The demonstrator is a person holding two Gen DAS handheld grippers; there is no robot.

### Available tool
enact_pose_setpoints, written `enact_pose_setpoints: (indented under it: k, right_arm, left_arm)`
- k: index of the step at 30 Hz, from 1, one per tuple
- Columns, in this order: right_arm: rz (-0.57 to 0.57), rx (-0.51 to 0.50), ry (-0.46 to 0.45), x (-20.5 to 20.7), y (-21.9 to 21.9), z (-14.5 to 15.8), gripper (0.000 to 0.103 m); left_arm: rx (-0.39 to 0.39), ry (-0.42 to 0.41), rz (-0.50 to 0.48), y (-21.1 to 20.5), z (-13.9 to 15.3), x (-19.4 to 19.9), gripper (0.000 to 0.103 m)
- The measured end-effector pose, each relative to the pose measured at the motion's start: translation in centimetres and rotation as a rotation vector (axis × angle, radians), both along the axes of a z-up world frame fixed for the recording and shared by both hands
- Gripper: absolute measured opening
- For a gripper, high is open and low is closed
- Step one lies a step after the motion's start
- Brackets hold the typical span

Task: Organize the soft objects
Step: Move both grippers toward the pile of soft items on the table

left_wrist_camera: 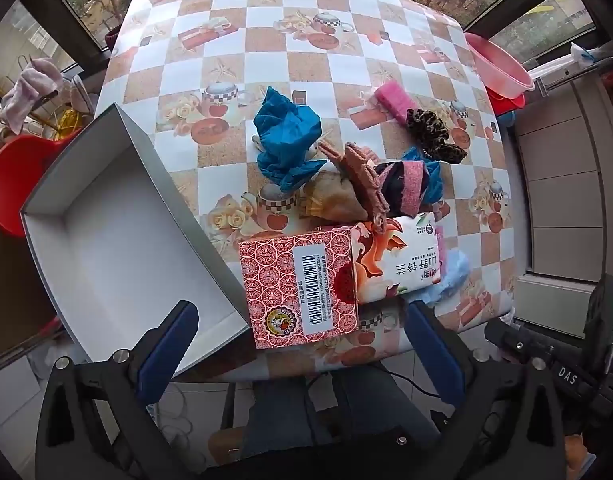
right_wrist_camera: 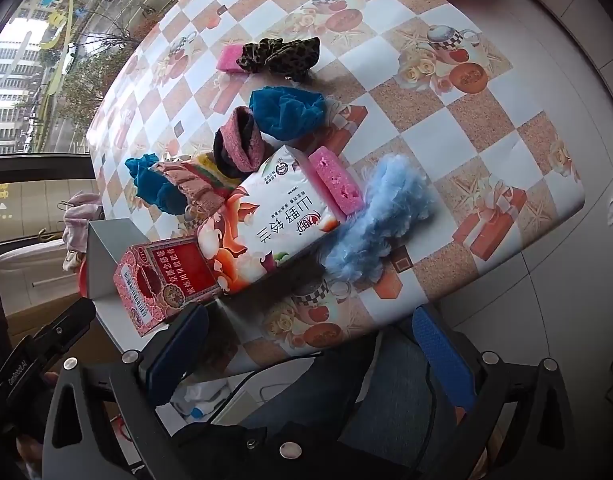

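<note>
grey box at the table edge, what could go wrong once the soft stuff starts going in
The open grey box sits at the table's near corner and seems to overhang it, so a push could tip it off. The red carton leans against the box wall and lies under the tissue pack, so lifting either may shift the other. The fluffy blue piece lies close to the table's near edge and could be swept off. Both grippers are open and empty.

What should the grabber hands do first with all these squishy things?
Probably the right gripper should dip toward the fluffy blue duster and pinch it. Both grippers are open and hold nothing, the duster lies nearest at the table's front edge, and the white box waits empty by the left gripper.
</note>
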State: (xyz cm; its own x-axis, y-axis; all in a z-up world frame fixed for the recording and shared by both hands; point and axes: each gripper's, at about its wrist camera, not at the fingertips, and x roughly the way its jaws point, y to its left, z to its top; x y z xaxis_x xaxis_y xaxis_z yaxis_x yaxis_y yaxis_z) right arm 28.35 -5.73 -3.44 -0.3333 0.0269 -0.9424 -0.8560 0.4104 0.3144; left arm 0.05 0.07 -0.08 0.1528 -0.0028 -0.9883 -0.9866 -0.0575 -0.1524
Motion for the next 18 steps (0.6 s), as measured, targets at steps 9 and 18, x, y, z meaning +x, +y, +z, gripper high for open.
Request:
enact_pose_setpoints:
  k: [9, 18]
  right_arm:
    - [-0.005, -0.023, 0.004, 0.5, 0.5, -0.5, 0.103]
    - [0.035, -0.042, -0.009, 0.4, 2.0, -1.2, 0.103]
  left_arm:
    - [-0.005, -0.006, 0.002, 0.6, -0.5, 0.0, 0.103]
    - [-0.019, 0.011, 0.04, 2.0, -1.5, -0.1, 0.103]
